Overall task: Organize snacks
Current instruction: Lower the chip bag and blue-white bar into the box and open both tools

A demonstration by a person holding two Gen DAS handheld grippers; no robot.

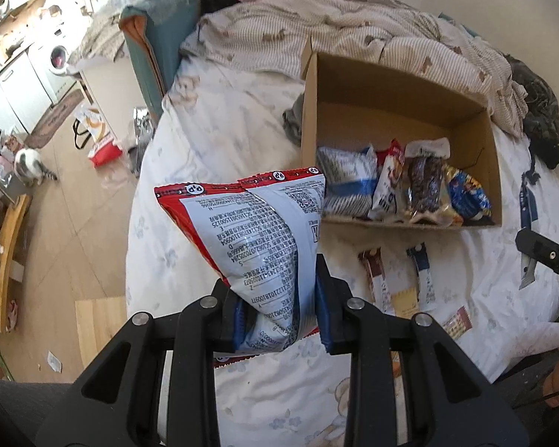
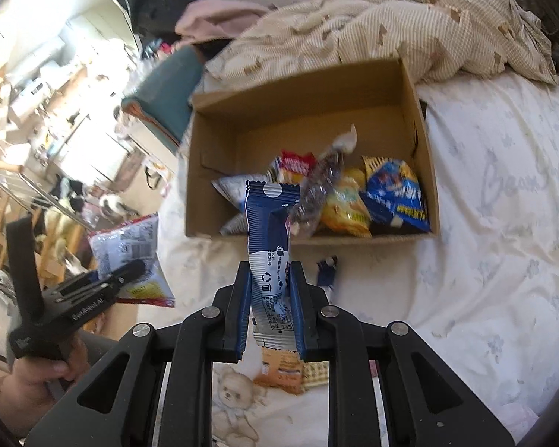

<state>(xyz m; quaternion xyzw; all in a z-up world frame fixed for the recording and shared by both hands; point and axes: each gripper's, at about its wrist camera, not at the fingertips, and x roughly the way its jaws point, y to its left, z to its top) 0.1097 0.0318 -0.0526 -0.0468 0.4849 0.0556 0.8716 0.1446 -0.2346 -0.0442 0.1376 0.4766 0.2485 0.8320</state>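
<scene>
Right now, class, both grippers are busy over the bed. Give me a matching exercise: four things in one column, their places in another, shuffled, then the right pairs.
Things:
1. red bag
2. blue bar
3. yellow bag
4. cat

Places:
A. on the floor
B. in the box
C. in the right gripper
D. in the left gripper

Pairs: 1-D, 2-C, 3-B, 4-A
</scene>
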